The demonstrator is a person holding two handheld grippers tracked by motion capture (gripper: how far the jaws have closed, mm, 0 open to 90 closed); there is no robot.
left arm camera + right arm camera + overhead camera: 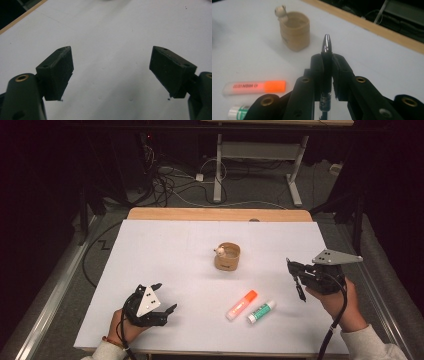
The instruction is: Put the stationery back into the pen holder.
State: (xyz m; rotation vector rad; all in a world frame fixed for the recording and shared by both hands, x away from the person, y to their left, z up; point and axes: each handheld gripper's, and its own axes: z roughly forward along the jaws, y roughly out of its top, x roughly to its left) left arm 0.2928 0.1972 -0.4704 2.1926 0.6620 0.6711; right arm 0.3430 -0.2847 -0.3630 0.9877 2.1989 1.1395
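my right gripper (327,62) is clamped on a pen (326,50), jaws pressed to its barrel from both sides, its rounded metallic tip poking out past the pads. in the high view the gripper (298,279) is off the table on the right side and the pen (299,291) hangs from it, slanting down. the cup (295,31) lies ahead of the pen tip and a little to its left in the right gripper view, mouth up, so the pen's long axis points roughly toward it but not down into it. i judge the pen has to be stood more upright over the mouth before it can drop in.

the right hand is the nearer one to the cup (227,256); my left gripper (164,297) rests low at the near left with its jaws wide apart and nothing between them, just bare white table (112,37).

the cup looks like pale wood or bamboo, short, round, matte, with a small knobbed figure at its rim; i can't make out what that is. the pen is slim, dark and glossy. the orange highlighter (241,304) and green-and-white glue stick (261,311) lie side by side on the table, near me, well apart from the cup.
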